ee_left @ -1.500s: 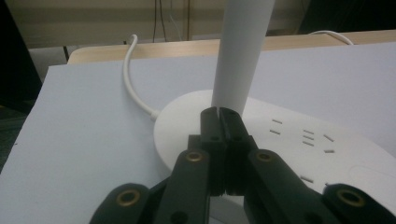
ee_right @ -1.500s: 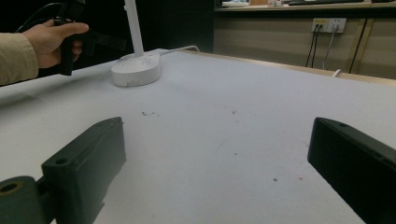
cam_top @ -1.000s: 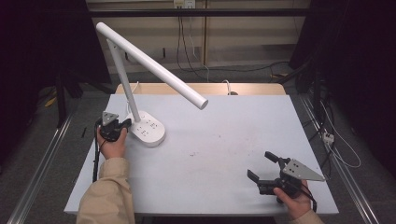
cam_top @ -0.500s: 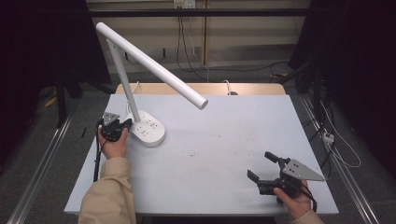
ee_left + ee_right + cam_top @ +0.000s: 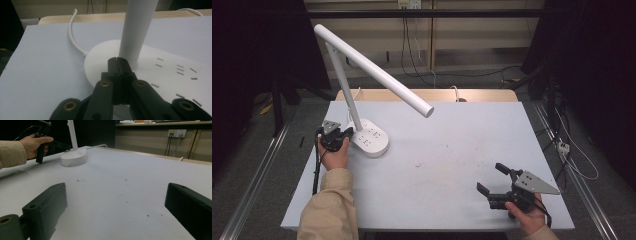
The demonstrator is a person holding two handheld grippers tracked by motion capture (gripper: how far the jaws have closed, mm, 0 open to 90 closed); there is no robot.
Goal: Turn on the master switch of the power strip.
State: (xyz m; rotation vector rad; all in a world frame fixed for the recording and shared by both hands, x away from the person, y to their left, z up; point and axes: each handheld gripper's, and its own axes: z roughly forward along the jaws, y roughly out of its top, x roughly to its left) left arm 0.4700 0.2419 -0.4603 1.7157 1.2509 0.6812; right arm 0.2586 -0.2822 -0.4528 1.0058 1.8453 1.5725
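while the left gripper (image 5: 117, 60) pressed its closed, empty jaws onto the round white plastic base of the desk lamp (image 5: 371, 140) at ten o'clock on the grey table (image 5: 452, 150), it seemed to be working a touch control. the right gripper (image 5: 494, 181) rested wide open, empty, at five o'clock. next move likely called for lifting straight off.

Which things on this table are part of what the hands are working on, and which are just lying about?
In the job:
- desk lamp, with its round base
- left gripper, shut, tips over the base by the stem

Lying about:
- right gripper, open over bare table
- lamp's white cord
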